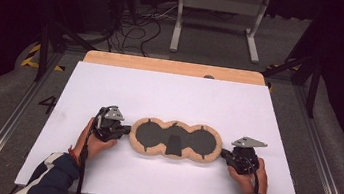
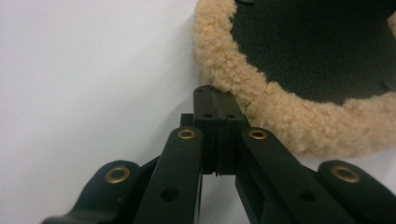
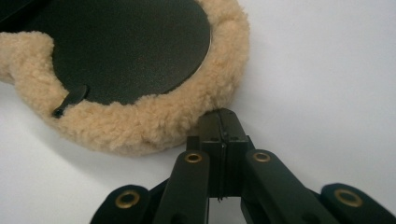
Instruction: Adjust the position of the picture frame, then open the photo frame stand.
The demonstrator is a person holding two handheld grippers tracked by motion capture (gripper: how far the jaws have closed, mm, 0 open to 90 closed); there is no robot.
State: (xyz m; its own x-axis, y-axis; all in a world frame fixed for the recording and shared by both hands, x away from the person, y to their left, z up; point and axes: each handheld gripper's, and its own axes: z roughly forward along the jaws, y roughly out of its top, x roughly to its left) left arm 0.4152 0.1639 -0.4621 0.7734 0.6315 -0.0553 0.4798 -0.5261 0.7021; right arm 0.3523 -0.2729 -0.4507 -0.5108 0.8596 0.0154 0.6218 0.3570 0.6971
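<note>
1. On the near half of the white table lies a three-lobed mat, dark grey in the middle with a tan fleece rim all round; it lies flat with its long side running left to right.
2. At the mat's left end sits the left gripper, held in the person's left hand, its jaws pointing right toward the mat.
3. Seen from the left gripper view, the left gripper has its two black jaws pressed together with nothing between them, and their tips touch the fleece rim from outside.
4. At the mat's right end sits the right gripper, held in the right hand, its jaws pointing left.
5. Seen from the right gripper view, the right gripper is also closed on nothing, its tips just against the fleece rim.
6. A small dark tab lies on the grey face beside the rim.
7. Beyond the white surface, a strip of bare wood edges the far side of the table.
</note>
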